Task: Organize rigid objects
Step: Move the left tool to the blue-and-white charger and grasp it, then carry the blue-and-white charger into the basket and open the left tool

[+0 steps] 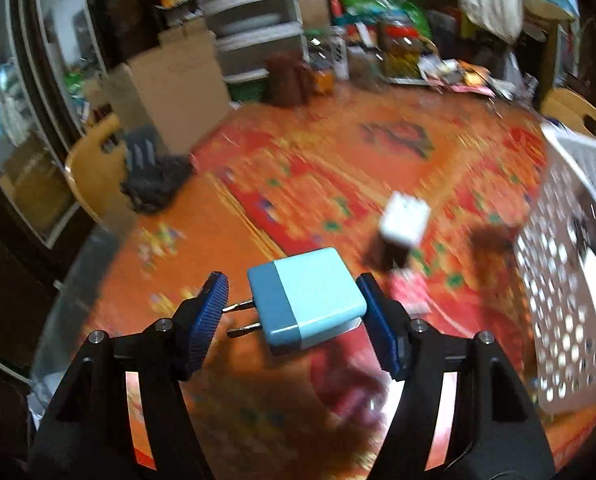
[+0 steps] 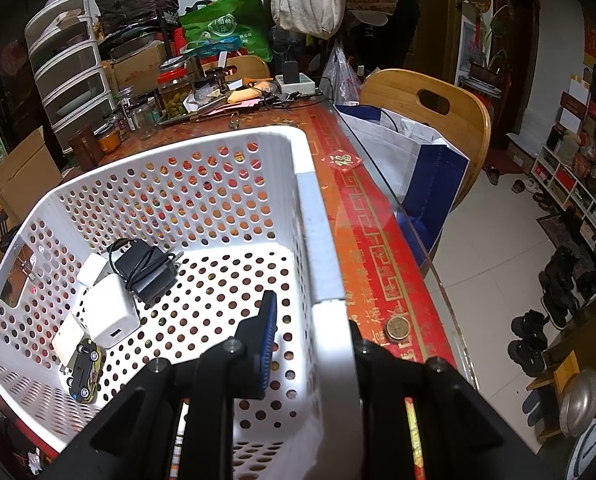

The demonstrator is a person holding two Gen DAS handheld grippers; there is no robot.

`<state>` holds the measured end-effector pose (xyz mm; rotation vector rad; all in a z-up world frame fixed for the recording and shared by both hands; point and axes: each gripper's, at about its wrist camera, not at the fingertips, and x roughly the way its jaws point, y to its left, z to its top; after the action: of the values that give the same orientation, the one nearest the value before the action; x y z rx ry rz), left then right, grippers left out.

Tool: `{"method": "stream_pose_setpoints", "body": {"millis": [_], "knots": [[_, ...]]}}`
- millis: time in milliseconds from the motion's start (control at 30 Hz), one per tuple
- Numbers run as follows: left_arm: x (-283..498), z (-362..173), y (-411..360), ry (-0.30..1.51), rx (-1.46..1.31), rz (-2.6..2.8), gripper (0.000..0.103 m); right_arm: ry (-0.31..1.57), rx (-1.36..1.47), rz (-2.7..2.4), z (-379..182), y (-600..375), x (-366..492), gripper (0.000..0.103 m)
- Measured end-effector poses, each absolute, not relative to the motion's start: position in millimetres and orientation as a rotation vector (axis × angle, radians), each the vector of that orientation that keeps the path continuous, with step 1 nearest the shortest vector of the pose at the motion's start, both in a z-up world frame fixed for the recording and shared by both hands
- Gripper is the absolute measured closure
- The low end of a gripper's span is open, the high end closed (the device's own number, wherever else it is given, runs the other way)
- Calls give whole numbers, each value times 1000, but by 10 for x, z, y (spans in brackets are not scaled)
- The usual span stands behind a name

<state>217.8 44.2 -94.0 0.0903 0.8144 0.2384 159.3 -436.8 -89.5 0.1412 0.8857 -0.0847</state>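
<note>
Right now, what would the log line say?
left tool: around blue charger, right pad touching, left pad at prongs | right tool: shut on basket wall | basket: chargers, toy car

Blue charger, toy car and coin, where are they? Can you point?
Blue charger (image 1: 310, 300): left wrist view, on its light blue top face.
Toy car (image 2: 83, 372): right wrist view, on its dark roof, inside the basket.
Coin (image 2: 397, 328): right wrist view, on its face.

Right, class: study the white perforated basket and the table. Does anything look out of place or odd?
Yes. The white plastic perforated basket already holds chargers and a toy car, yet a white cube charger sits out on the red patterned tablecloth, and a round coin lies beside the basket.
</note>
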Motion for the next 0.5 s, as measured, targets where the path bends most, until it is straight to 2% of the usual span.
{"method": "stream_pose_setpoints", "body": {"millis": [500], "knots": [[2379,-667,303,763,170,255,39,883,141,-77,-891,-4368,1604,83]]}}
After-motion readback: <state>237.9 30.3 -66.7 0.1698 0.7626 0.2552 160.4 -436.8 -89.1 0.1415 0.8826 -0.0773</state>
